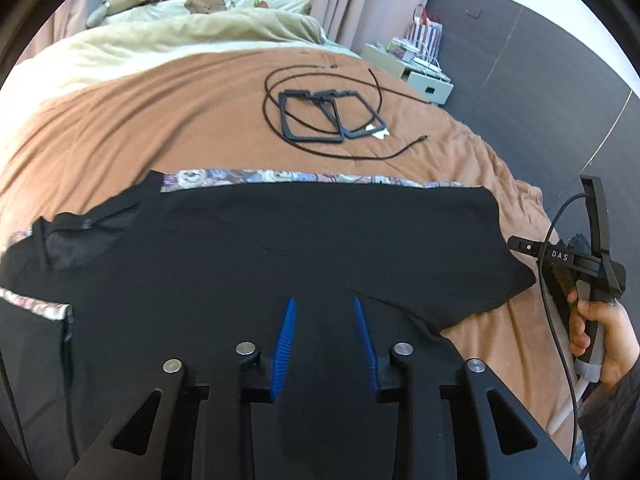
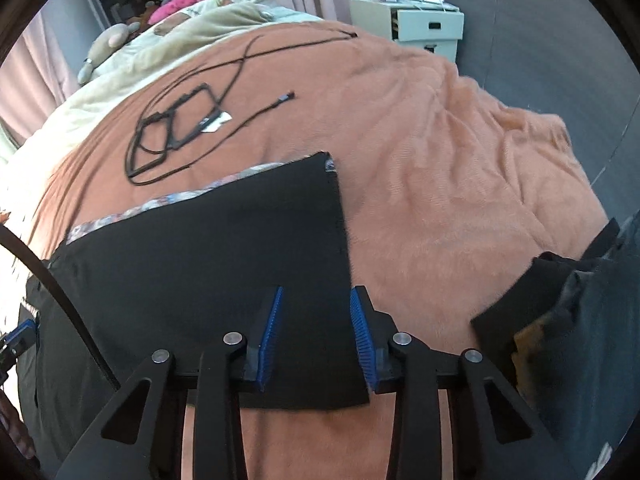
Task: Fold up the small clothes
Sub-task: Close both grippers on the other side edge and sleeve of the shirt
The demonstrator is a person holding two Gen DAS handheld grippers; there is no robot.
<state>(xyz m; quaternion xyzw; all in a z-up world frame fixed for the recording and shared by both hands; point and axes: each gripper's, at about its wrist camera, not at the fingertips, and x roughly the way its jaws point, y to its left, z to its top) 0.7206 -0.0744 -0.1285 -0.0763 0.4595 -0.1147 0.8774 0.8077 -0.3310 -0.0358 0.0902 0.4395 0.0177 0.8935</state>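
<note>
1. Left gripper (image 1: 325,306): jaws partly spread, blue ribbed pads angled toward each other at the tips. Black cloth lies beneath and between them; the pads do not visibly press it.
2. Right gripper (image 2: 316,295): jaws partly spread, straddling the right-hand edge of the black cloth. The edge runs up between the pads; no visible pinch.
3. Black garment (image 1: 280,248): spread flat on the bed, near the person. Its long axis runs side to side in the left wrist view. A patterned strip (image 1: 280,178) shows along its far edge.
4. In the right wrist view the garment (image 2: 224,248) ends in a straight right edge, with a squared far corner pointing up the bed. Its near corner lies just under the right jaw.
5. In the left wrist view, the right side of the garment tapers to a point toward the person's right hand (image 1: 600,328), which grips the other tool's handle.
6. Orange blanket (image 2: 440,160) covers the bed beneath the garment.
7. Farther up the bed, well apart from the garment: two black frames (image 1: 320,116) overlapping, and a looped black cable (image 1: 372,152) around them.
8. Cream bedding (image 1: 160,36) at the head end. White drawer unit (image 2: 424,24) beside the bed.
</note>
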